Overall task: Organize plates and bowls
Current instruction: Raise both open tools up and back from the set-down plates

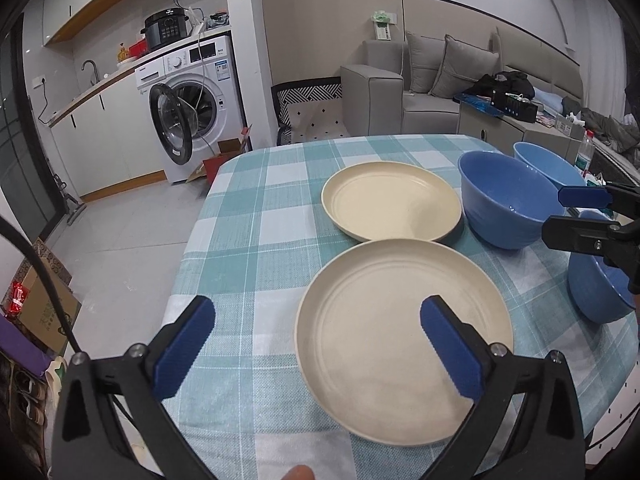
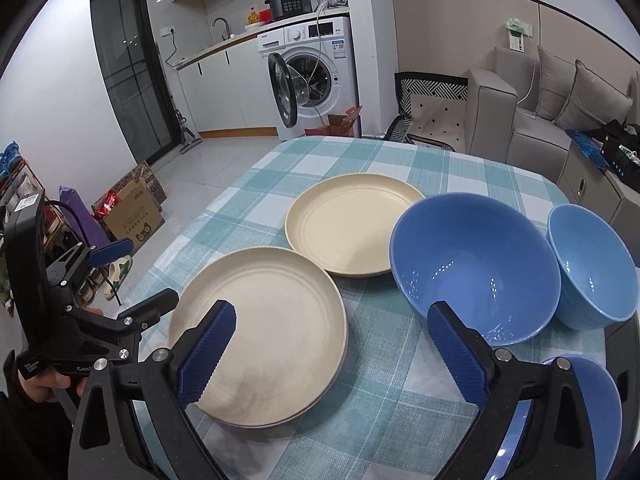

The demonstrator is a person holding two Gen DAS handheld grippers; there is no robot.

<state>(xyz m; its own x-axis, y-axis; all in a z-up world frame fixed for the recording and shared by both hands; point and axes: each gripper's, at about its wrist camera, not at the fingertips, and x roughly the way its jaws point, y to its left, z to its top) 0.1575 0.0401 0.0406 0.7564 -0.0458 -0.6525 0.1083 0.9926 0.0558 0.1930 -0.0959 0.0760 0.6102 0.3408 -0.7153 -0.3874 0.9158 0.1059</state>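
Two cream plates (image 2: 264, 332) (image 2: 352, 224) touch at 6 o'clock, three blue bowls (image 2: 476, 268) (image 2: 592, 264) (image 2: 596, 408) crowd 3 o'clock, left gripper (image 1: 316, 344) and right gripper (image 2: 332, 356) both spread wide, holding nothing.

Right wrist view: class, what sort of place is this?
Probably a small flat's combined kitchen and living room: a washing machine under a counter, a grey sofa, and a checked tablecloth on the table.

1. Table with a teal and white checked cloth (image 1: 256, 216) sits front and centre.
2. At 11 o'clock, a white washing machine (image 1: 200, 100), door hanging open, black cooker (image 1: 166, 30) on top.
3. Grey sofa (image 1: 432, 80) with cushions at 1 o'clock.
4. Pale tiled floor (image 1: 132, 232), cardboard box (image 2: 134, 212) over at 9.
5. Dark glass door (image 2: 128, 64) at 10 o'clock.
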